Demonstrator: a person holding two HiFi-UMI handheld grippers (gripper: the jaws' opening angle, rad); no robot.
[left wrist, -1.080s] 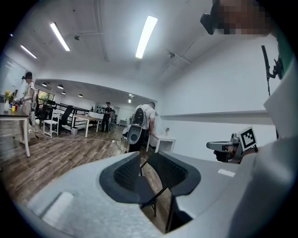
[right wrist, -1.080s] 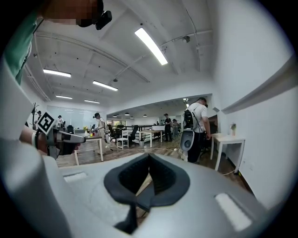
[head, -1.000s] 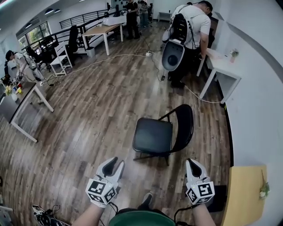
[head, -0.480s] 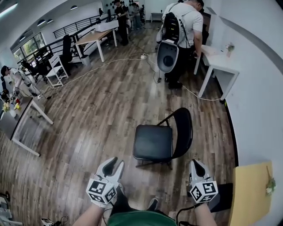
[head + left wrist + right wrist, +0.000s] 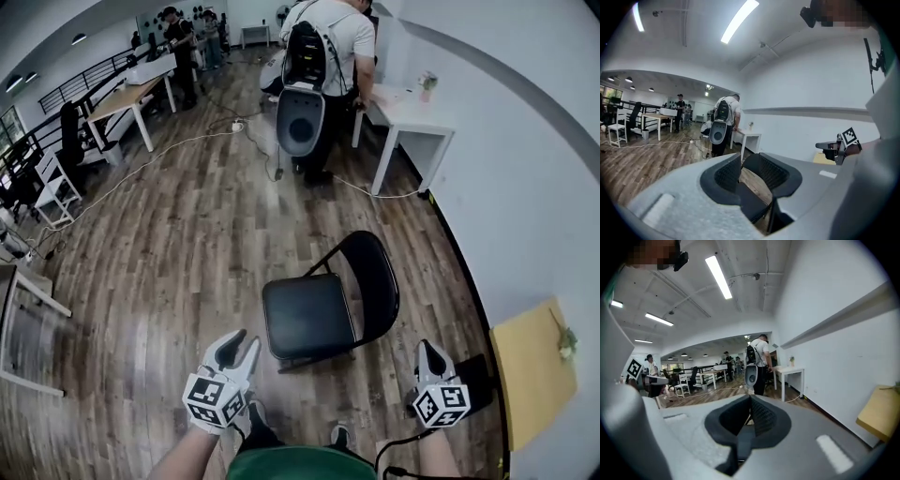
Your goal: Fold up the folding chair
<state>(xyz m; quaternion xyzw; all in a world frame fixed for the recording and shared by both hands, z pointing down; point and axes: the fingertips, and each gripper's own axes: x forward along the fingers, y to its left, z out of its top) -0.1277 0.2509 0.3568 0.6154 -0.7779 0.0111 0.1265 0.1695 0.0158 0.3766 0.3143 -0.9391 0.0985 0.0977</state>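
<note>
The unfolded chair (image 5: pixel 309 317) is seen ahead of the 2 grippers, untouched; the left gripper (image 5: pixel 242 341) is held slightly parted, empty; the right gripper (image 5: pixel 427 347) is clenched on nothing.

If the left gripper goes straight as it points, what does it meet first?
Probably the folding chair: its seat shows between the jaws of the left gripper. Nothing stands between, though depth is unclear.
</note>
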